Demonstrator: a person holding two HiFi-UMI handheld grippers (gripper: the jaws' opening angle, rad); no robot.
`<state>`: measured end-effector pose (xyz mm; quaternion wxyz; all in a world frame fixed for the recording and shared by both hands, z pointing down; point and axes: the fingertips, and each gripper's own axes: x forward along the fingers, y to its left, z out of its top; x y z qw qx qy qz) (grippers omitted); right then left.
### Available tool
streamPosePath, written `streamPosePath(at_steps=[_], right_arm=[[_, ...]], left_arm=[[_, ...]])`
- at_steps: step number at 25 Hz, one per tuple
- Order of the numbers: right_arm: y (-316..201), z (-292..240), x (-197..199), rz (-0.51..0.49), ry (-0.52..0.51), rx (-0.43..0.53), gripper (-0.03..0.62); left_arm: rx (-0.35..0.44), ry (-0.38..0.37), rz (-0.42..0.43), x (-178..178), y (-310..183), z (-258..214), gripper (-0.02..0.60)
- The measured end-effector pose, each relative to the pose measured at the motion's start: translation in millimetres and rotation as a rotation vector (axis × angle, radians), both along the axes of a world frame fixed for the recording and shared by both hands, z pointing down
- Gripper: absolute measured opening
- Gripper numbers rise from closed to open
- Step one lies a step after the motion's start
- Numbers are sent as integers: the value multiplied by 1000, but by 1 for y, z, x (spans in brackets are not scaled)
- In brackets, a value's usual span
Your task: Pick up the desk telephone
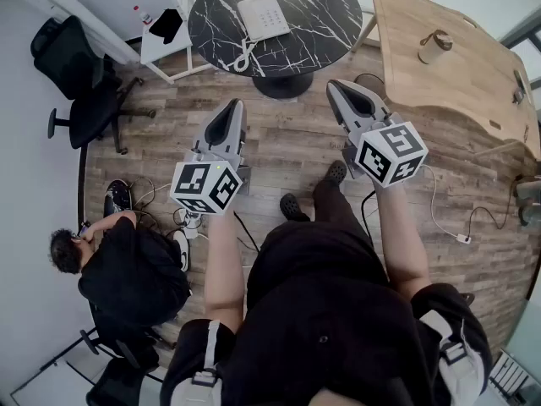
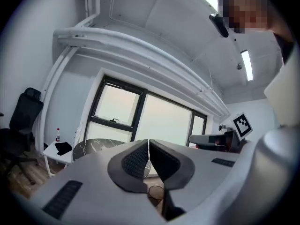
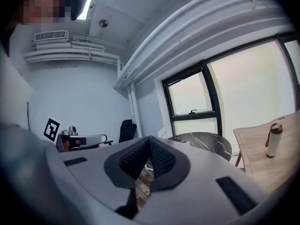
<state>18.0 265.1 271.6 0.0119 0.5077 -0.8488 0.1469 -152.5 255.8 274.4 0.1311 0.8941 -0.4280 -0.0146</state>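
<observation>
Head view | desk telephone [image 1: 263,17]: white, flat, keypad up; coiled cord trailing

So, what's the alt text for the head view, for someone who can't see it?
Seen from above, the left gripper and right gripper, both shut, point across a wood floor toward a round black table holding a white desk telephone.

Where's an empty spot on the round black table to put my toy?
The round table is bare right of the telephone. Crowded spot: the cord at its near edge. The wooden table is mostly bare beside the bottle.
</observation>
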Motion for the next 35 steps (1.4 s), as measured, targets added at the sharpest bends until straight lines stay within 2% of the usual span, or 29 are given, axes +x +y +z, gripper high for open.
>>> streamPosePath(at_steps=[16,25,35], right_arm=[[-8,-10,-6,12,27,39,29],[-13,7,-4,22,46,2,29],[-72,22,13,-9,50,-6,29]], left_arm=[[21,-28,-11,-8,-9,-8,21],[-26,-37,12,-2,-19,13,21],[-47,-86,3,19,-74,28,21]])
